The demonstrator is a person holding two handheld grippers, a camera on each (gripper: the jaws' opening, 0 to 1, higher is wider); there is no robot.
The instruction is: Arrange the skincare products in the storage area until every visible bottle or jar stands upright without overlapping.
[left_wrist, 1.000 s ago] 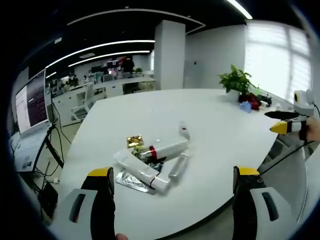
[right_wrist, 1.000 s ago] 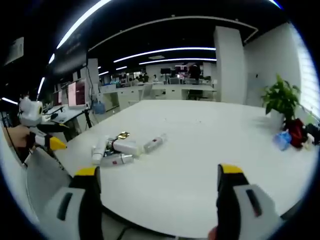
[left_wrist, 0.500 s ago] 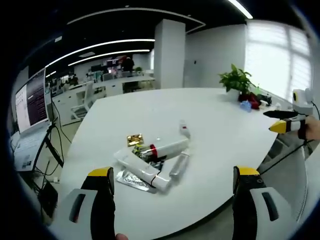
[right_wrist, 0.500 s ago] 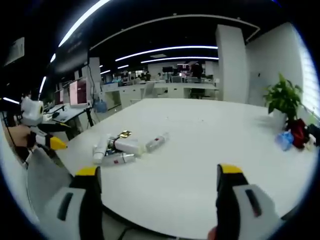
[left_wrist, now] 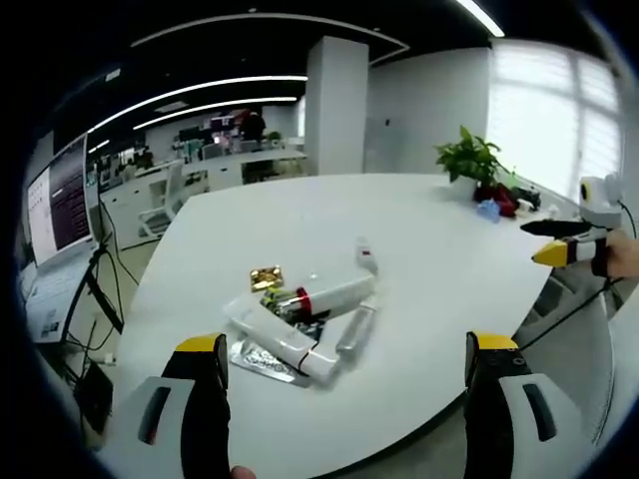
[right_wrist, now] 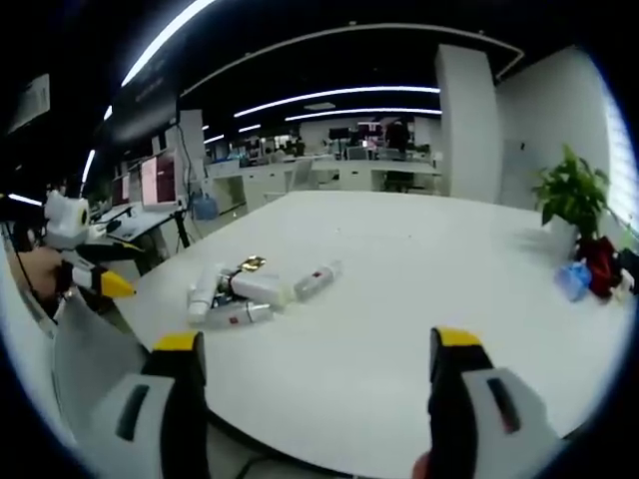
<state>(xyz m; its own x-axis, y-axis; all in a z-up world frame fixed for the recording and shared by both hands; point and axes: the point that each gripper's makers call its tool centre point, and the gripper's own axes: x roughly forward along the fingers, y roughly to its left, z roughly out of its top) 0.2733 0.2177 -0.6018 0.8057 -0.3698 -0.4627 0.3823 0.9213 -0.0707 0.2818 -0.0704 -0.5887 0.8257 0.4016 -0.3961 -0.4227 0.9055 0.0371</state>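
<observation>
Both the left gripper and the right gripper have jaws spread wide, holding nothing. The skincare tubes lie overlapping in a pile near the white desk's near edge

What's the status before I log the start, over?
Left gripper and right gripper open, holding nothing, short of the table. Skincare products lie heaped on their sides, overlapping, none upright. Nothing in the way.
</observation>
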